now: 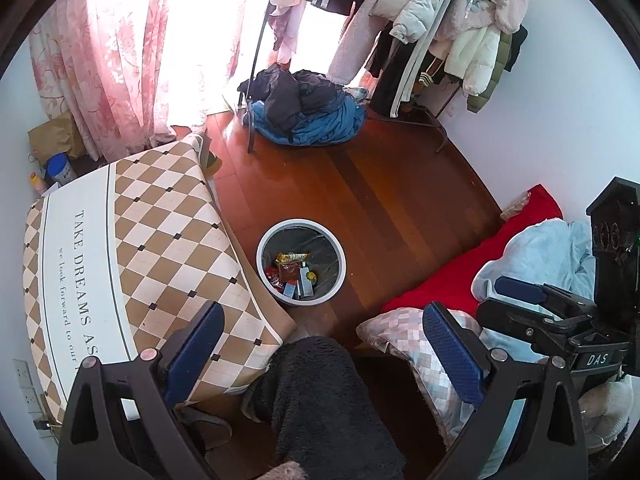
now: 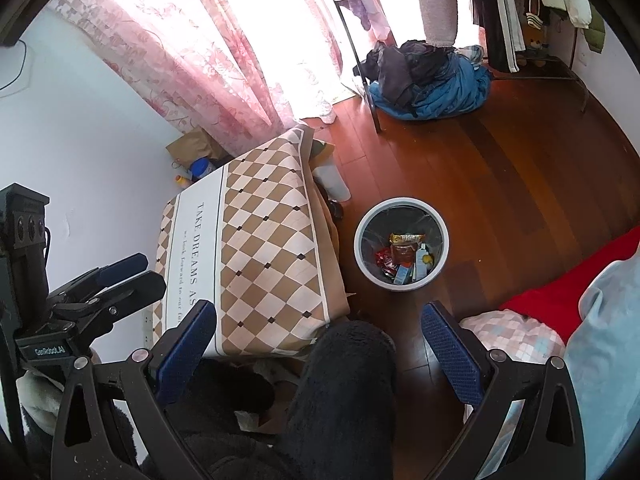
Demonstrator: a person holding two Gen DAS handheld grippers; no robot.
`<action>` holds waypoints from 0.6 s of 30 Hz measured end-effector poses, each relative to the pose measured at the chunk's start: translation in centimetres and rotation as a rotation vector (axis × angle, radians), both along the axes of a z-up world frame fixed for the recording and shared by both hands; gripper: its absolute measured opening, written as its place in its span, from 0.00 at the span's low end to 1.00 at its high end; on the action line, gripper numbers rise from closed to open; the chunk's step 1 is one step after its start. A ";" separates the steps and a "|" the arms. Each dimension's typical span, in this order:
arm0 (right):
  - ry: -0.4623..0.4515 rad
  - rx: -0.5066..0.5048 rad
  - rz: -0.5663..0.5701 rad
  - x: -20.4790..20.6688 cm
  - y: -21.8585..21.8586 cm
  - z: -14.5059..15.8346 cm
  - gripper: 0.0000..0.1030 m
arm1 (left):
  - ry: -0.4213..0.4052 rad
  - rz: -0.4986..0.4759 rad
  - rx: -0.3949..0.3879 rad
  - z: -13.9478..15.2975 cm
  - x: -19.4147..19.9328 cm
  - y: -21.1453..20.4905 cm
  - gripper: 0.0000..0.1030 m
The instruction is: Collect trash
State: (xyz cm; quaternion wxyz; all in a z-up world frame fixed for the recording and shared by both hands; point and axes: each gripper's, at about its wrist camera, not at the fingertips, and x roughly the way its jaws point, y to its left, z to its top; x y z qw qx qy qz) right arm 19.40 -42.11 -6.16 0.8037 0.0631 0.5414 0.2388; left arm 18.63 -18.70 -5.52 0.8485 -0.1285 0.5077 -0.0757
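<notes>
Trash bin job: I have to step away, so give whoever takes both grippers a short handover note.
Left gripper: open, empty, held above a dark fleece-clad leg.
Right gripper: open, empty, held level beside the left.
Trash bin: upright on the wood floor, beside the checkered tablecloth, holding wrappers and small cartons.
Done: several pieces already binned.
Left: no loose trash shows on the tablecloth or the floor near the bin; check out of view.

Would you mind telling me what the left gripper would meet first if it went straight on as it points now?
Probably the wooden floor just beyond the trash bin; the left gripper is open and empty, though depth is unclear.
</notes>
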 end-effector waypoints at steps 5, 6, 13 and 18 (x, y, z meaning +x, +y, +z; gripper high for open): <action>-0.005 -0.006 0.003 0.0 0.1 0.1 1.00 | -0.016 0.012 0.002 0.6 0.1 -0.5 0.99; -0.005 -0.005 -0.002 -0.1 0.1 0.1 1.00 | -0.017 0.013 0.000 0.7 0.1 -0.5 0.99; -0.005 -0.006 0.006 -0.1 0.1 0.3 1.00 | -0.017 0.015 -0.010 0.7 0.2 -0.7 1.00; -0.005 -0.004 0.008 0.0 0.0 0.4 1.00 | -0.018 0.019 -0.020 0.6 0.3 -1.0 1.00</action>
